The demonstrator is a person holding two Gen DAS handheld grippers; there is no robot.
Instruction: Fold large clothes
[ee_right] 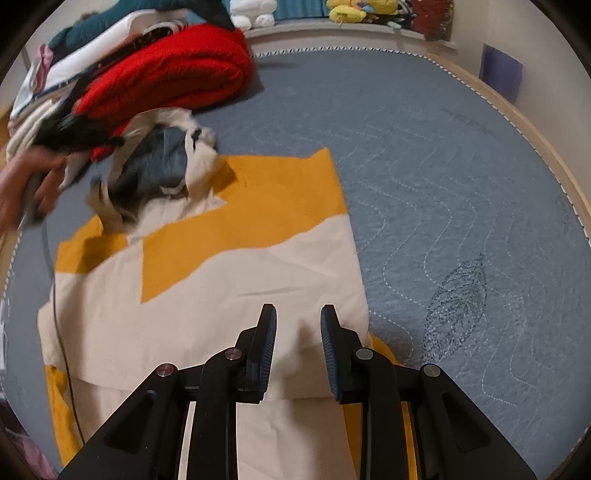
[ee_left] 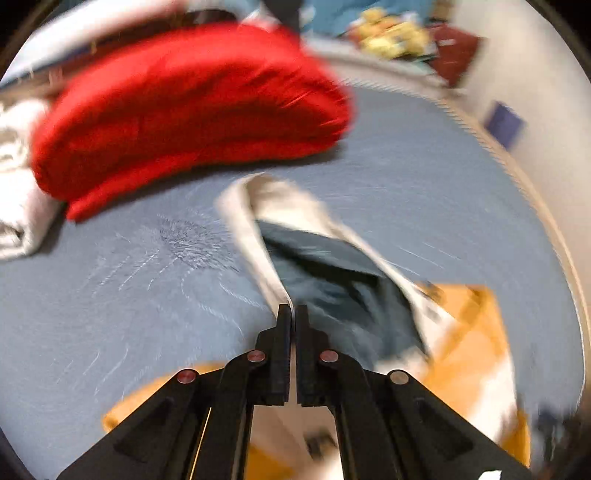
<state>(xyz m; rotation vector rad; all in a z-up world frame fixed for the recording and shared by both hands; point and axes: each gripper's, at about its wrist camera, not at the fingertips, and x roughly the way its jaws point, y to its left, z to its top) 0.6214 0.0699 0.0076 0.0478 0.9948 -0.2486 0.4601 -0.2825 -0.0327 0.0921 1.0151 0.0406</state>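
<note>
A large cream and orange hooded garment (ee_right: 236, 254) lies folded on the blue-grey quilted bed. Its hood (ee_right: 162, 162), cream outside with a dark blue lining, is lifted at the far left end. My left gripper (ee_left: 292, 312) is shut on the cream hood edge (ee_left: 255, 236) and holds it up; that view is motion-blurred. The left gripper also shows in the right wrist view (ee_right: 74, 129), held by a hand. My right gripper (ee_right: 298, 314) is open and empty, hovering over the near cream part of the garment.
A folded red garment (ee_right: 177, 74) sits on a pile of folded white and teal clothes (ee_right: 92, 33) at the far left; it also shows in the left wrist view (ee_left: 184, 107). Yellow plush toys (ee_right: 354, 11) line the back shelf. The bed's edge (ee_right: 532, 129) curves along the right by the wall.
</note>
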